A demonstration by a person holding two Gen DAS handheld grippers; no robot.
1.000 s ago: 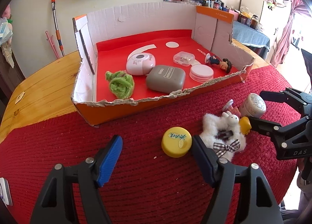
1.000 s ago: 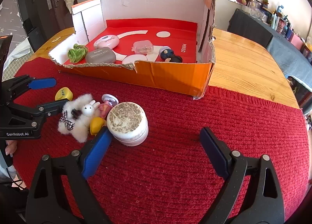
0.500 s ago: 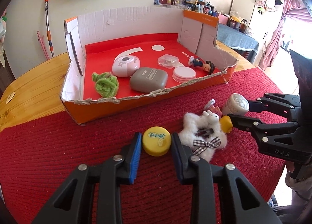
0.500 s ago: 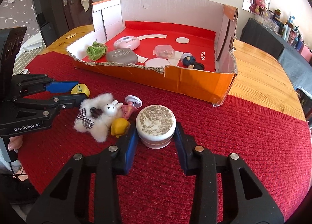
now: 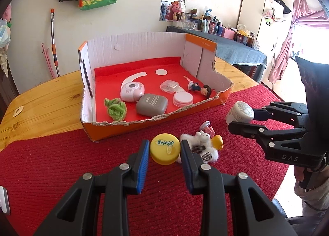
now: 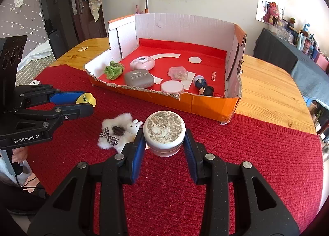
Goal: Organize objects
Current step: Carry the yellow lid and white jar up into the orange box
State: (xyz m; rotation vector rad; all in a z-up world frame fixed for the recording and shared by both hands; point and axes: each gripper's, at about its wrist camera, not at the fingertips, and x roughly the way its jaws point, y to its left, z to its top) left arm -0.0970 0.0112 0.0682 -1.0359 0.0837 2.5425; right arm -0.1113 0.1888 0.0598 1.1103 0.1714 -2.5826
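Note:
My left gripper (image 5: 165, 150) is shut on a yellow cap (image 5: 165, 151) and holds it above the red mat; it also shows in the right wrist view (image 6: 87, 98). My right gripper (image 6: 164, 133) is shut on a round white jar (image 6: 164, 132) with a speckled lid, lifted off the mat; the jar also shows in the left wrist view (image 5: 239, 111). A fluffy white bunny clip (image 6: 117, 132) and a small pink toy (image 5: 207, 128) lie on the mat between the grippers. The open cardboard box (image 5: 131, 131) with a red floor stands behind them.
The box holds a green yarn ball (image 5: 115, 108), a grey case (image 5: 151, 105), a pink round case (image 5: 131, 91), a clear small box (image 5: 169, 85), a white disc (image 5: 183, 98) and a doll figure (image 5: 200, 88). Bare wooden table (image 6: 267, 86) flanks the box.
Both grippers closed on their objects, the left on the yellow cap and the right on the jar, and lifted them up off the mat.

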